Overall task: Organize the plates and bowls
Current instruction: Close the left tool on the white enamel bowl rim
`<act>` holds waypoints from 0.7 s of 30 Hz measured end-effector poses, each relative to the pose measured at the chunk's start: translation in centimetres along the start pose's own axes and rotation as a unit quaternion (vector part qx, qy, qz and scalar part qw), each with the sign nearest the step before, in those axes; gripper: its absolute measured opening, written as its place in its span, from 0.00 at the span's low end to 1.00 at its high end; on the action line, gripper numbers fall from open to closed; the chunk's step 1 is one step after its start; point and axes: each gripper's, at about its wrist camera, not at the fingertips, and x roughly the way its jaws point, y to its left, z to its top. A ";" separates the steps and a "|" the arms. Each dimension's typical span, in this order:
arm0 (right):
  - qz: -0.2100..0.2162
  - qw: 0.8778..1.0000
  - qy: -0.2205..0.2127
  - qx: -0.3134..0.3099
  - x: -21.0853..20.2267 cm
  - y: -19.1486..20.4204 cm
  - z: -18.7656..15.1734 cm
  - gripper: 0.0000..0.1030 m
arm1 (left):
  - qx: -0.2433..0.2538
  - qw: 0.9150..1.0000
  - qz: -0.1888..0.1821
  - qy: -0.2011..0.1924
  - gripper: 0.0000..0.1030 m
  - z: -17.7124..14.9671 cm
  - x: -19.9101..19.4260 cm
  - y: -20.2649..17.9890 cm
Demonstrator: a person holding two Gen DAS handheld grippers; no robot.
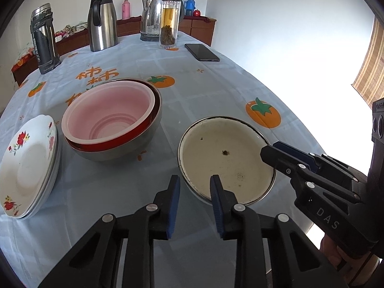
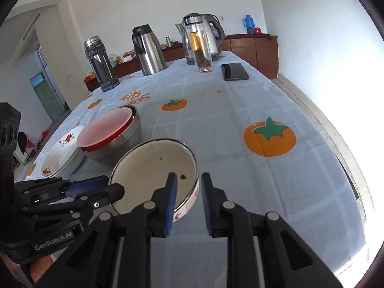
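- Left wrist view: cream enamel bowl [image 1: 225, 158] at lower right of centre, sitting on the tabletop [image 1: 204, 88], apart from the other crockery.
- Left hand-held gripper [image 1: 195, 192] set astride the bowl's near-left rim, one blue pad outside and one over the inside. Narrowly parted, with cloth visible in the gap, so apparently not yet pinching.
- Right hand-held gripper [image 2: 189, 192] likewise astride the opposite rim in the right wrist view. One pad inside, one outside, with a sliver of cloth between bowl wall and outer pad. Narrowly parted, not seen to clamp.
- Probably taken from two sides to lift the wide, shallow bowl level.
- Thin metal rim on the bowl, matt interior with dark specks and chips, and a red flower print on the outer wall.
- Left of it, a pink bowl [image 1: 110, 117] nested in a red bowl [image 1: 100, 145], and that in a steel bowl [image 1: 134, 148]. Likely the stack to be joined, though the enamel bowl looks too wide to sit inside the pink one.
- Glossy white flowered plates [image 1: 28, 165] stacked at far left, just beside the nest.
- Smooth pale-blue tablecloth printed with orange persimmons.
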 end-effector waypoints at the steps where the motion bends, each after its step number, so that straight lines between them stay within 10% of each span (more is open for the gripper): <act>1: 0.001 1.000 0.000 0.000 0.0 0.0 -0.1 0.18 | -0.001 1.000 0.000 0.000 0.27 0.0 0.0 0.0; 21: 0.002 1.000 0.001 -0.001 0.3 0.0 0.0 0.15 | 0.008 1.000 0.016 -0.002 0.25 0.2 0.4 -0.5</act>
